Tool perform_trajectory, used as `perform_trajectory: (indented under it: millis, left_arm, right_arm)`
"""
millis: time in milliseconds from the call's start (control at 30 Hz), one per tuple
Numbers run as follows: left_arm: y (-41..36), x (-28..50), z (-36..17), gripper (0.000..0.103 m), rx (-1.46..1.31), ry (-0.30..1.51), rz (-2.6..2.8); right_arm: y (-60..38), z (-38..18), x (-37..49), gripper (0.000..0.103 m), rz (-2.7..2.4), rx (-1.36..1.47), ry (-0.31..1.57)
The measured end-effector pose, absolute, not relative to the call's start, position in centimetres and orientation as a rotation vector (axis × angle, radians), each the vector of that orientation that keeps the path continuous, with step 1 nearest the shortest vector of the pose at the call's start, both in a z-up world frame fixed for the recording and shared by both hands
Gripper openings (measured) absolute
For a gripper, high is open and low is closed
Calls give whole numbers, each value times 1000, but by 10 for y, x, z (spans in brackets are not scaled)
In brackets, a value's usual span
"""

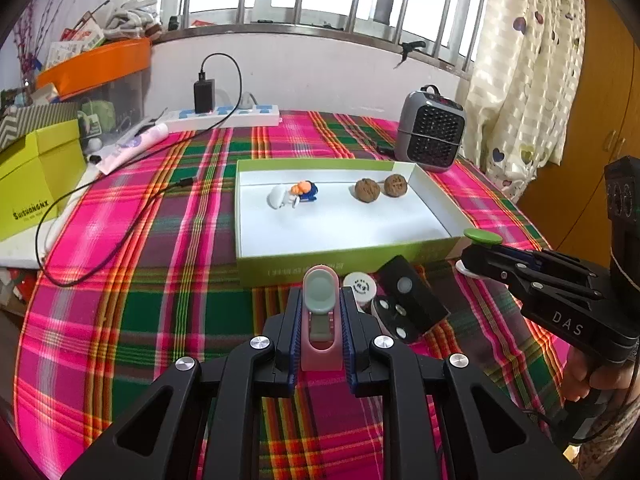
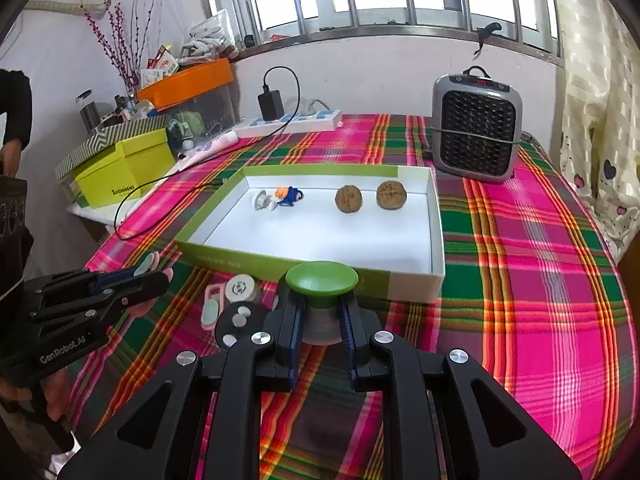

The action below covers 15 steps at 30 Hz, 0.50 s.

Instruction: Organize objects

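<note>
My left gripper (image 1: 321, 296) is shut on a pink clip (image 1: 321, 344) with a grey-green pad, just before the green-and-white tray (image 1: 280, 268). Over the tray's near right corner, my right gripper (image 2: 320, 306) is shut on a green-capped knob (image 2: 322, 278) with a pale base. The tray holds two walnuts (image 1: 367, 190) (image 1: 395, 185), a small blue-and-orange toy (image 1: 306, 192) and a white piece (image 1: 278, 197). On the cloth between the grippers lie a white round cap (image 1: 360, 286), a black disc with white dots (image 1: 394, 318) and a black box (image 1: 412, 294). In the right wrist view a similar pink clip (image 2: 210, 306) lies beside the cap.
A grey heater (image 2: 476, 128) stands behind the tray's right end. A power strip (image 1: 224, 114) with a charger and a long black cable (image 1: 80, 216) runs along the left. Yellow-green boxes (image 1: 36, 184) sit at the left edge; a curtain (image 1: 528, 80) hangs at the right.
</note>
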<state>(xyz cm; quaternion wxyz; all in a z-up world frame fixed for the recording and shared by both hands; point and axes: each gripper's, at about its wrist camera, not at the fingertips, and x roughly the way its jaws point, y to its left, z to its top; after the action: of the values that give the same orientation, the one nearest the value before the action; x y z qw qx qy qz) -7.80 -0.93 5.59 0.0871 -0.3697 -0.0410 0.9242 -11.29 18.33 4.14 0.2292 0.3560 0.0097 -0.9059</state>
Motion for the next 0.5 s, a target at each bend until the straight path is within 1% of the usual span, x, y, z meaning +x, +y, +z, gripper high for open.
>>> perform_trajectory:
  millis: [500]
  left_arm:
    - [-6, -103, 64, 16, -1086, -116, 2754]
  right_arm:
    - [176, 55, -133, 18, -2478, 940, 33]
